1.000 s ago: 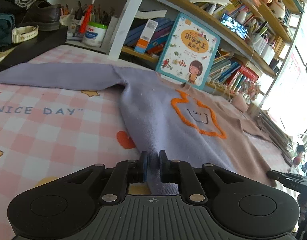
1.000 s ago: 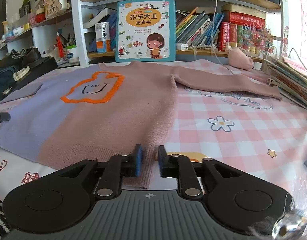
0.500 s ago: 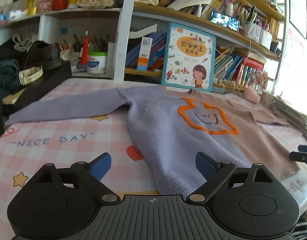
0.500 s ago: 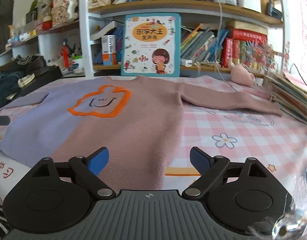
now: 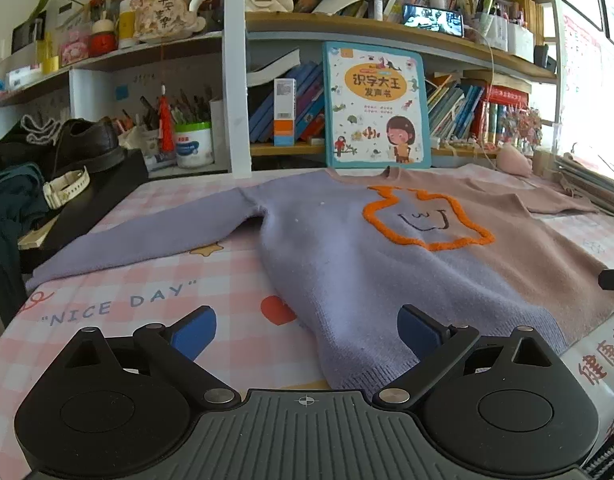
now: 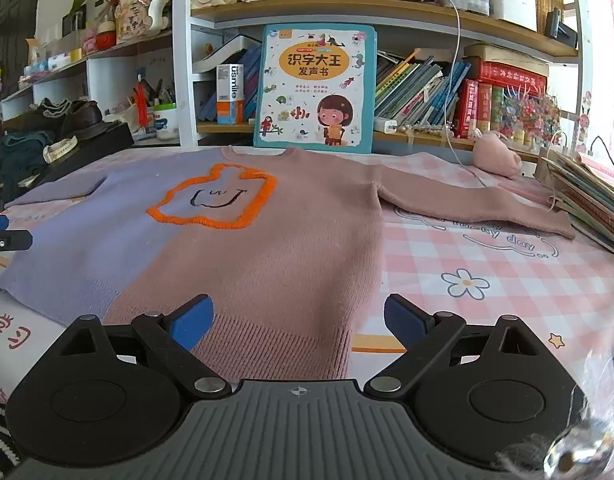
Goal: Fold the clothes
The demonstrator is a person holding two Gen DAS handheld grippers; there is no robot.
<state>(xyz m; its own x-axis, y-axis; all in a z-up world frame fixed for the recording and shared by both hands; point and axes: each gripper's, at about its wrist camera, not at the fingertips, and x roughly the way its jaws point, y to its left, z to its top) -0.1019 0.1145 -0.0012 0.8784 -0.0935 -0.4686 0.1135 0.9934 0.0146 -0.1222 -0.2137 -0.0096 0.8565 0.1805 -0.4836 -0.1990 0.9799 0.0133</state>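
Note:
A sweater (image 5: 347,264), lilac on one half and dusty pink on the other, with an orange outlined face on the chest, lies flat, front up, sleeves spread, on the pink checked tablecloth (image 5: 119,280). My left gripper (image 5: 305,330) hovers at the lilac hem; its jaws are opening wide and the blue pads (image 5: 195,330) touch nothing. In the right wrist view the same sweater (image 6: 291,248) lies ahead. My right gripper (image 6: 297,316) stands over the pink ribbed hem, jaws opening, the cloth below them but not pinched.
A picture book (image 5: 377,108) leans on the bookshelf behind the collar. A black shoe (image 5: 87,148) and a watch sit on a dark box at the left. A stack of books (image 6: 595,192) and a pink plush (image 6: 497,152) lie at the right.
Both grippers were shut on the sweater's hem and have let go and opened wide. The left wrist view has rolled level and drawn back a little; the sweater lies flat.

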